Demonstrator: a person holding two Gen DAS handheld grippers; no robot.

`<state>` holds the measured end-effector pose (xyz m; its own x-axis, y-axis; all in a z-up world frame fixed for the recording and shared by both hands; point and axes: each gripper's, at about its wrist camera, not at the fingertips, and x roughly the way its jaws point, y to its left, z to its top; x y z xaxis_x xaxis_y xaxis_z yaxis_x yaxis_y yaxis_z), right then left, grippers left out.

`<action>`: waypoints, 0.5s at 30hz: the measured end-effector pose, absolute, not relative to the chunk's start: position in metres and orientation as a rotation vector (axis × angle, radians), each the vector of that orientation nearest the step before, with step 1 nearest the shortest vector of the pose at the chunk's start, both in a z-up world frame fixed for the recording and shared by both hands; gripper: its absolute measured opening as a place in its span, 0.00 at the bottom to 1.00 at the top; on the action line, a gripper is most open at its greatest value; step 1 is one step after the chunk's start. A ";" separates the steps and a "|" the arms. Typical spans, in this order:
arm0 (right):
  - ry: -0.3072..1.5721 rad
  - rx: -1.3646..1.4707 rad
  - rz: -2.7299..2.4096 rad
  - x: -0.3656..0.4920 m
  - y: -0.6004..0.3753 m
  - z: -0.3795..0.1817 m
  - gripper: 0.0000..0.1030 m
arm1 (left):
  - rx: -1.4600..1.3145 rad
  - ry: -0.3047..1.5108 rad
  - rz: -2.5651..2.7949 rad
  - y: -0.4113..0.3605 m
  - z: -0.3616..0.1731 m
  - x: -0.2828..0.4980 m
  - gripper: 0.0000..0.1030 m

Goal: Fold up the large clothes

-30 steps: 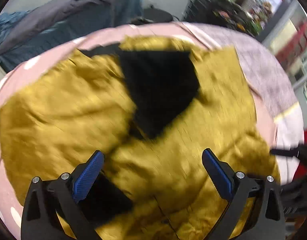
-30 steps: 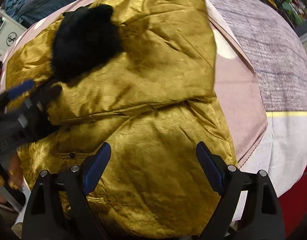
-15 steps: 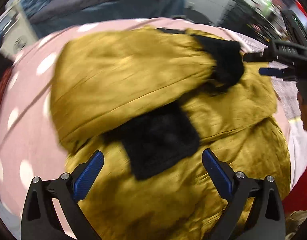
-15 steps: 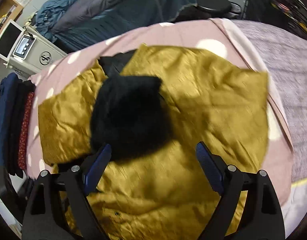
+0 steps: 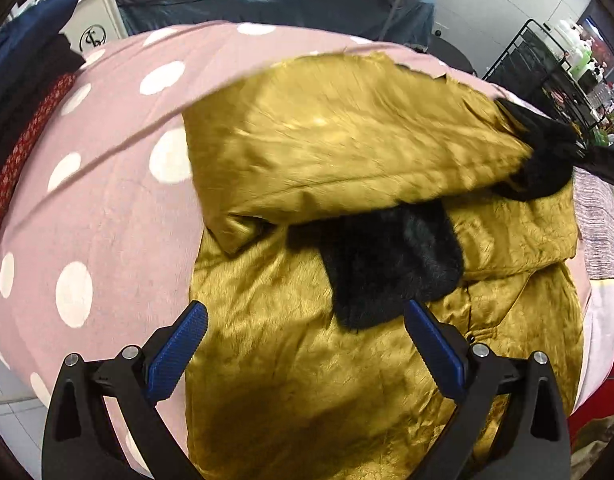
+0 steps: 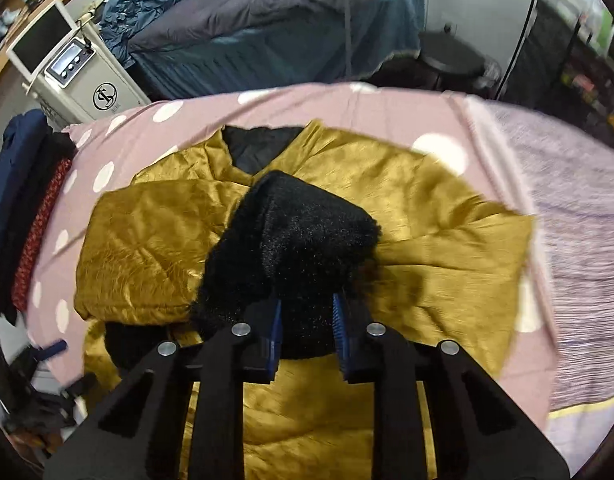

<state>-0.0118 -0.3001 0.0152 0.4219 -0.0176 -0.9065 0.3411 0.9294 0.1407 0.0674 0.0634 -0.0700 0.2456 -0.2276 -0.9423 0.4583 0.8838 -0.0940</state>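
Observation:
A mustard-gold satin jacket with black furry cuffs lies on a pink polka-dot bedspread; it also shows in the right wrist view. One sleeve is folded across the body, its black cuff resting at the middle. My left gripper is open and empty, hovering over the jacket's lower left part. My right gripper is shut on the other sleeve's black furry cuff and holds it over the jacket; that cuff also shows in the left wrist view.
A stack of dark and red clothes sits at the bed's left edge. A white machine and a grey-blue covered bed stand behind. A lilac blanket covers the right side. A black shelf rack is at far right.
My right gripper closed on the black furry cuff and carries that sleeve across the jacket. My left gripper stayed open and shifted towards the jacket's left side.

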 end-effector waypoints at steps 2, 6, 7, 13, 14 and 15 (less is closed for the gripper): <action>1.118 0.305 -0.239 -0.030 -0.303 0.022 0.21 | 0.224 1.226 -0.490 0.057 -0.066 0.071 0.94; 1.218 0.375 -0.233 -0.056 -0.308 -0.008 0.22 | 0.255 1.222 -0.512 0.040 -0.068 0.075 0.94; 1.251 0.385 -0.236 -0.059 -0.308 -0.018 0.30 | 0.264 1.225 -0.518 0.036 -0.069 0.076 0.94; 1.316 0.548 -0.328 -0.073 -0.318 -0.044 0.64 | 0.346 1.237 -0.527 0.013 -0.076 0.076 0.94; 1.317 0.542 -0.356 -0.075 -0.321 -0.037 0.66 | 0.344 1.230 -0.527 0.012 -0.075 0.075 0.94; 1.323 0.517 -0.390 -0.077 -0.322 -0.032 0.70 | 0.339 1.219 -0.526 0.013 -0.072 0.076 0.94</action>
<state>-0.0766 -0.3219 -0.0324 0.2087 0.0211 -0.9778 0.5476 0.8259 0.1347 0.0756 0.0125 -0.0721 0.2482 -0.2002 -0.9478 0.5526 0.8328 -0.0312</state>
